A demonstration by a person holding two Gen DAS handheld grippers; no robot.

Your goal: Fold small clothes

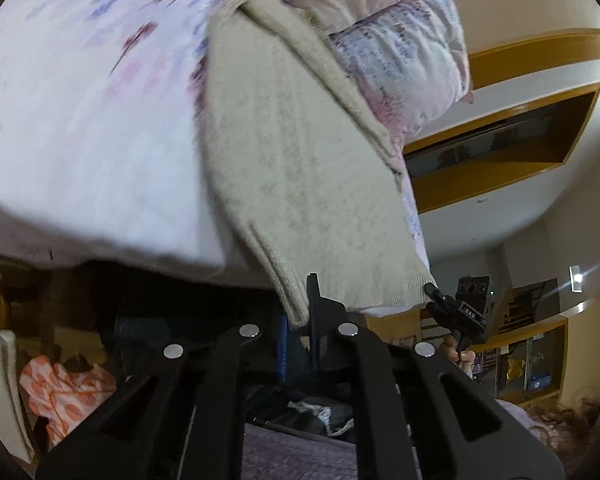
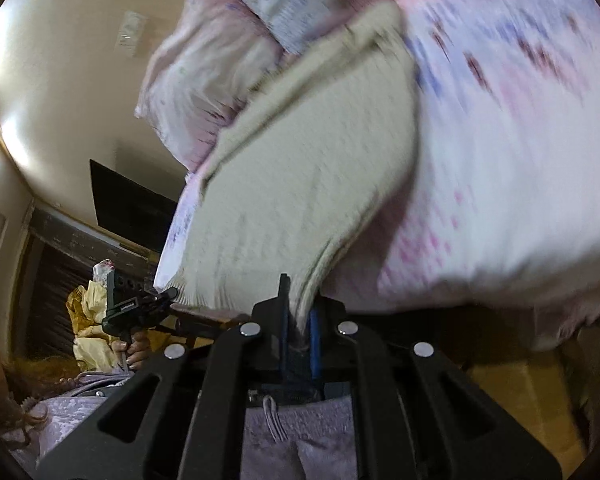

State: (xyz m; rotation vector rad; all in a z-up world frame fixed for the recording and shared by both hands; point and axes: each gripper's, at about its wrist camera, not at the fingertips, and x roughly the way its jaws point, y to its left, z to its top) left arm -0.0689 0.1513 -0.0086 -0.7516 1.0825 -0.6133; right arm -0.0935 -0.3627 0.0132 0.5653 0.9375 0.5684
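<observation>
A cream knit garment (image 1: 300,168) lies stretched along the edge of a bed with a floral sheet (image 1: 84,112). My left gripper (image 1: 298,312) is shut on one ribbed hem corner of the garment. My right gripper (image 2: 298,320) is shut on the other hem corner of the same garment (image 2: 300,184). The right gripper also shows in the left wrist view (image 1: 434,292), pinching the hem. The left gripper shows in the right wrist view (image 2: 172,294), at the hem's other end. The hem is held taut just off the bed's edge.
Pillows (image 1: 412,56) lie at the far end of the bed, beyond the garment. An orange patterned cloth (image 1: 68,392) lies on the floor under the bed. A dark screen (image 2: 132,208) hangs on the wall. Wooden shelves (image 1: 536,352) stand at the right.
</observation>
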